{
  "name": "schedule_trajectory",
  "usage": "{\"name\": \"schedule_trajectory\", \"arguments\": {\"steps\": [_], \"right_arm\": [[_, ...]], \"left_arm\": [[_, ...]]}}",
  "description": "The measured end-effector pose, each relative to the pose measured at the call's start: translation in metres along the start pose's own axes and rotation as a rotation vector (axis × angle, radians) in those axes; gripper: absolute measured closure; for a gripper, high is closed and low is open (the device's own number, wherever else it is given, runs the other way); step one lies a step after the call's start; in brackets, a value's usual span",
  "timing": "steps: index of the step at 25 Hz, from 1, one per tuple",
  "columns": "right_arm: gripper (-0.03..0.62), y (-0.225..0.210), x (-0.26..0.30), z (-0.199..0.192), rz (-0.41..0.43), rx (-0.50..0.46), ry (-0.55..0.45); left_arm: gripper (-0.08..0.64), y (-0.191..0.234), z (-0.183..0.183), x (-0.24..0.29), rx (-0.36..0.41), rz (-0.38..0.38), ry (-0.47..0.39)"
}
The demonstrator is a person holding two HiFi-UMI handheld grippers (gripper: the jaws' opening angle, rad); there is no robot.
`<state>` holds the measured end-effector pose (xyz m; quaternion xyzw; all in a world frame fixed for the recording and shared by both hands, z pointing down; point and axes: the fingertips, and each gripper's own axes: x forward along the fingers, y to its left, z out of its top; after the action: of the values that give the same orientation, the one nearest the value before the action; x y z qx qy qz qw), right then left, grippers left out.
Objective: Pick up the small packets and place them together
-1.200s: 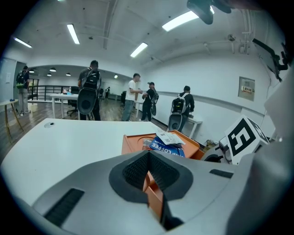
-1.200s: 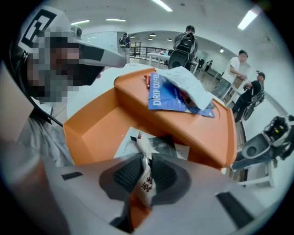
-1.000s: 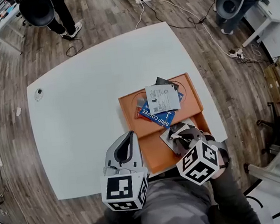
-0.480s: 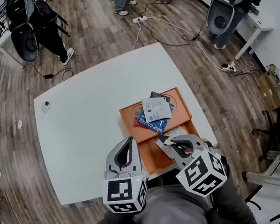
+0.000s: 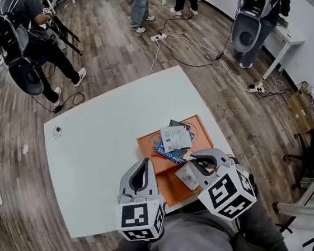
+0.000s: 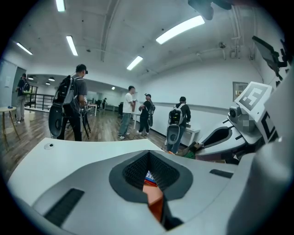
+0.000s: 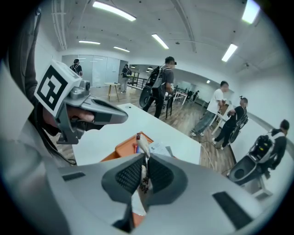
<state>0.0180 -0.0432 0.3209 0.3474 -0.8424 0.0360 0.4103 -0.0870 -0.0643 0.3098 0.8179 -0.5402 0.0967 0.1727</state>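
Just by tray [image 5: 173, 189] and packet heap [image 5: 174, 140], right claw [image 5: 193, 159] pinches one packet [image 5: 185, 178]; left claw [image 5: 146, 162] seemingly pressed together

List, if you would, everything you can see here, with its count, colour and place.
table: one, white, centre of the head view.
tray: one, orange, on the table's near right part.
packets: at least three, white, blue and dark, piled at the tray's far end.
held packet: one, white, between the right gripper's jaws.
round thing: one, small, pale, table's far left corner.
bystanders: several, on the wooden floor beyond the table.
cables: several, on that floor.
left gripper: grey, shut, empty.
right gripper: grey, shut on the held packet.
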Motion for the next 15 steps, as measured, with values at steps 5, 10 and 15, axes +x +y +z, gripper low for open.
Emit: {"name": "schedule_trajectory", "arguments": {"steps": [5, 10, 15], "right_arm": [[0.575, -0.041, 0.003, 0.012, -0.101, 0.001, -0.015], [0.575, -0.056, 0.032, 0.014, -0.139, -0.012, 0.022], [0.575, -0.053, 0.066, 0.01, -0.097, -0.002, 0.052]], "left_arm": [[0.563, 0.012, 0.008, 0.01, -0.019, 0.022, -0.005], [0.563, 0.033, 0.004, 0.021, -0.038, 0.047, 0.015], [0.563, 0.052, -0.006, 0.032, -0.068, 0.088, 0.062]]}}
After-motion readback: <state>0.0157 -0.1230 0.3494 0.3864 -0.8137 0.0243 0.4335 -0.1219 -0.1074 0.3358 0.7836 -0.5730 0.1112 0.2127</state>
